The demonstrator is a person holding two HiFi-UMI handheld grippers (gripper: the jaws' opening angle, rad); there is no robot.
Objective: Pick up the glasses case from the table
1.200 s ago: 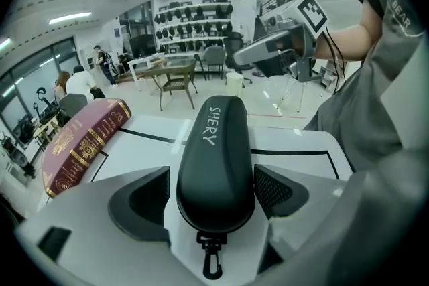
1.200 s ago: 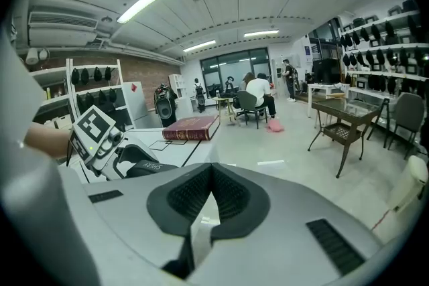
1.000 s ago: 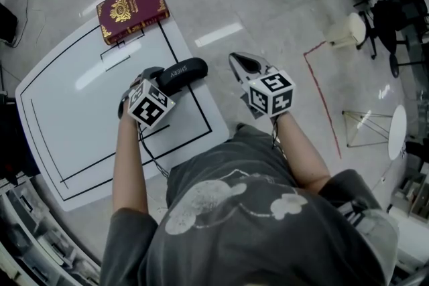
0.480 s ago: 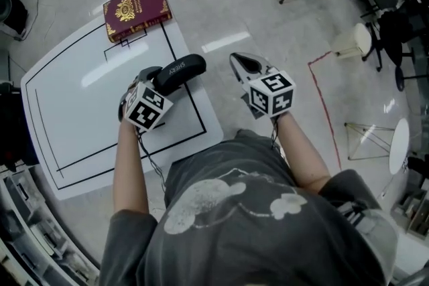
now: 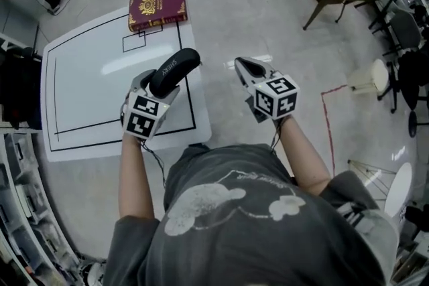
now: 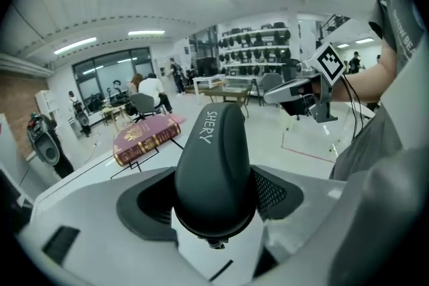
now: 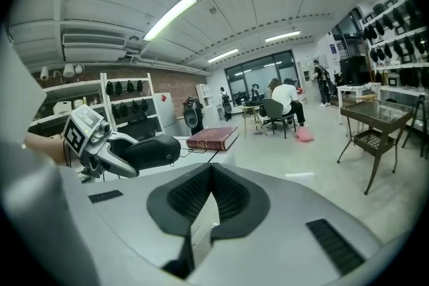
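Glasses case (image 5: 175, 68), apparently shut, in left tool (image 5: 159, 86)

The glasses case (image 5: 174, 70) is black, smooth and matt. The left gripper (image 6: 214, 177) has smooth grey plastic sides and rough, dotted black pads (image 6: 273, 192). The table (image 5: 87, 84) is white, smooth and shiny. The far book (image 5: 157, 7) has a dark red cover with shiny gold print. The floor (image 5: 234, 23) is pale and glossy.
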